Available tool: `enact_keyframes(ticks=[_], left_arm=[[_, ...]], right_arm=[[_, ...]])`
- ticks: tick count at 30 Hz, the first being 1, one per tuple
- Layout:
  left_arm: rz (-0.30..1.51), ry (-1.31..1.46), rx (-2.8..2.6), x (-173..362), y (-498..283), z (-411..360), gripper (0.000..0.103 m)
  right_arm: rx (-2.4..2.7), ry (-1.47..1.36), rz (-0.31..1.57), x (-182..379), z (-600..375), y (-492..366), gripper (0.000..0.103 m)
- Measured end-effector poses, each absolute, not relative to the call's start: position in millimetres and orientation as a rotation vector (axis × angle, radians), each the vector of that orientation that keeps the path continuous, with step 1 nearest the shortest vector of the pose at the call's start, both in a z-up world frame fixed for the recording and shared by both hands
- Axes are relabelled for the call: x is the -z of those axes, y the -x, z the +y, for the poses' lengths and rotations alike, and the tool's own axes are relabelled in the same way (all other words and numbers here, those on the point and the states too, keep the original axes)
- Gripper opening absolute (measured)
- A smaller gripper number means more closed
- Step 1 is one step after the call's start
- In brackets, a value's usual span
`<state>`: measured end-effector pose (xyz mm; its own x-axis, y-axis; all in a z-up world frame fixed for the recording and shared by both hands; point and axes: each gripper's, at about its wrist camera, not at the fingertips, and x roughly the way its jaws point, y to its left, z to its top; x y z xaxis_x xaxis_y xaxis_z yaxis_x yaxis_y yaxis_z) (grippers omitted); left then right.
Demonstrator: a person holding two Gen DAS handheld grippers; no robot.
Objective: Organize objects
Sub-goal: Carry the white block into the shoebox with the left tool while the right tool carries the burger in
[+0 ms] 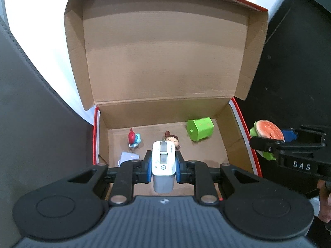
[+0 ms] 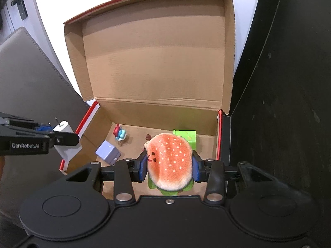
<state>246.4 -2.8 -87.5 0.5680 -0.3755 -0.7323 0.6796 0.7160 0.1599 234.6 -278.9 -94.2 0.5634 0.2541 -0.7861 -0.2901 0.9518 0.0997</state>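
Both sets of jaws are clamped tight: the left gripper (image 1: 163, 163) has its blue pads squeezing a white charger (image 1: 163, 159), and the right gripper (image 2: 169, 162) is pinched on a plush burger (image 2: 168, 161), each load held up over the near edge of the box (image 1: 222, 111). That box is the big thing here, brown cardboard with red edging, lid thrown back and standing tall behind the floor, sitting where a white surface (image 1: 31, 20) meets a black one (image 1: 300, 62). Down inside, a green block (image 1: 199, 129) lies by the far right corner, a figurine (image 1: 172, 139) with brown hair sits mid-floor, and a small red-and-blue toy (image 1: 133, 138) stands toward the far left. The left wrist view catches only a pale corner of something beside its left pad; the right wrist view shows it whole, a lilac cube (image 2: 108, 152) on the floor near the left wall. That view also shows the charger from the side, two metal prongs poking up from its top, which the left camera cannot see. The left view gives the burger side-on, green lettuce layer under the orange bun, hanging just outside the box's right wall, and a bit of the person's hand (image 1: 324, 202) behind the right gripper. The figurine's face shows only on the left camera; on the right it is nearly hidden behind the burger.
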Motion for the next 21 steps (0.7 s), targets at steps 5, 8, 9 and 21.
enact_keyframes(ticks=[5,8,9,21], left_arm=[[0.741,-0.473,0.638,94,-258,-15,0.02],[0.756,-0.525,0.706,104,-265,-24,0.02],[0.762,-0.53,0.706,108,-266,-27,0.02],[0.844,-0.601,0.683,162,-287,-56,0.02]], right_arm=[[-0.327,0.056,0.921,102,-277,-245,0.04],[-0.326,0.044,0.919,109,-280,-250,0.04],[-0.327,0.033,0.92,112,-282,-251,0.04],[-0.312,-0.011,0.959,136,-293,-259,0.04]])
